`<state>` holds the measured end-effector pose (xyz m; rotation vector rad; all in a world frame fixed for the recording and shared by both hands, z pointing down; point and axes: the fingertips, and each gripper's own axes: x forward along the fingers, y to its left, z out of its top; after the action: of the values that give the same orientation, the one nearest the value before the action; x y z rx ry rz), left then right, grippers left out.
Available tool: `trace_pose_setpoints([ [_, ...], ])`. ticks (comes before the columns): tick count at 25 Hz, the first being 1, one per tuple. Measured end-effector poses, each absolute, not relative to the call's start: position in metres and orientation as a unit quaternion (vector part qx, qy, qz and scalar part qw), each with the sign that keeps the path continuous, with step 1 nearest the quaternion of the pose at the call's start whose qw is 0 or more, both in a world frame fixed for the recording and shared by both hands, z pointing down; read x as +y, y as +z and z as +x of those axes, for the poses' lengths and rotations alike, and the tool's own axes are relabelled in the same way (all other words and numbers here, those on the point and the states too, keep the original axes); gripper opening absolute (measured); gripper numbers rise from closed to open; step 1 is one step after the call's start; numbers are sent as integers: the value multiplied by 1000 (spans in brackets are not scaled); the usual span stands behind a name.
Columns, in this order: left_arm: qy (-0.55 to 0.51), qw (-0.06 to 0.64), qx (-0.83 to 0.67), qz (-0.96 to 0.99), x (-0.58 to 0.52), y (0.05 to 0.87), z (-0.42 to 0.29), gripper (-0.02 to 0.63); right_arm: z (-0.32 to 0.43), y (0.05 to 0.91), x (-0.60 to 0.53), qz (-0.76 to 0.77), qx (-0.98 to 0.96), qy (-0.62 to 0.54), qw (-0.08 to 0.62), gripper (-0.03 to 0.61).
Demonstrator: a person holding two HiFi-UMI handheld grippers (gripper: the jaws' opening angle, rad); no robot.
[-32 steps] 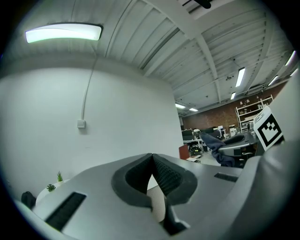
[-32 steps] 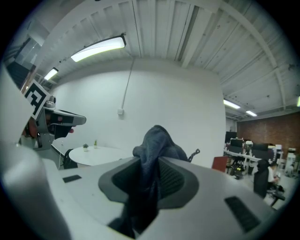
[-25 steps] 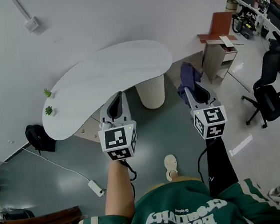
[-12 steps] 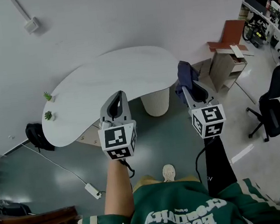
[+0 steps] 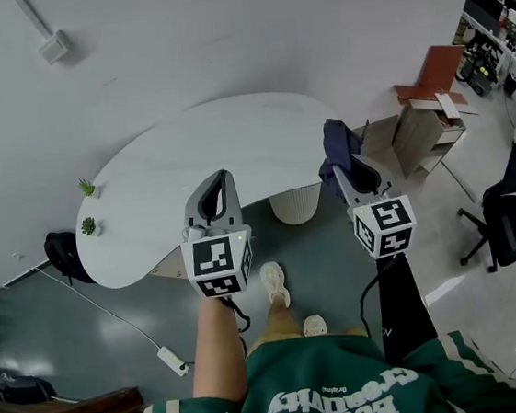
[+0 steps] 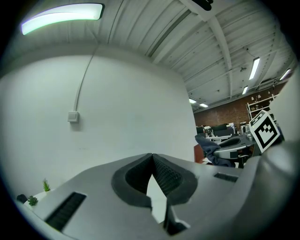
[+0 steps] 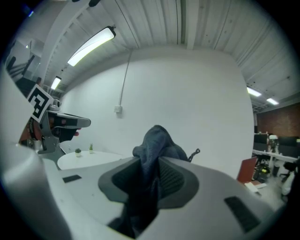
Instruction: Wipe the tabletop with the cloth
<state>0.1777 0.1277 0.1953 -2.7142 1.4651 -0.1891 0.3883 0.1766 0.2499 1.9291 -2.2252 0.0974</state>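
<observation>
Over the floor, just short of the white counter [image 5: 169,155], we hold both tongs out side by side, pointing forward. Our right tongs [image 5: 342,167] are clamped on the dark blue cloth [image 5: 336,144], which bunches above their tips at the counter's edge. Our left tongs [image 5: 218,176] are pressed together, empty.

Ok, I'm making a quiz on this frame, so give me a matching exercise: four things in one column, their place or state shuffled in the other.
1 cloth
2 left claw
3 small plants
4 black bag

A on the floor by the tabletop's left end
B shut, nothing in it
C clamped in the right claw
D on the tabletop, at its left end

Pairs: 1-C, 2-B, 3-D, 4-A
</observation>
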Motion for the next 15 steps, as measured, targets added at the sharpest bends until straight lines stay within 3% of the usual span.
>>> trace_pose_setpoints([
  [15, -70, 33, 415, -907, -99, 226, 200, 0, 408, 289, -32, 712, -674, 76, 179, 109],
])
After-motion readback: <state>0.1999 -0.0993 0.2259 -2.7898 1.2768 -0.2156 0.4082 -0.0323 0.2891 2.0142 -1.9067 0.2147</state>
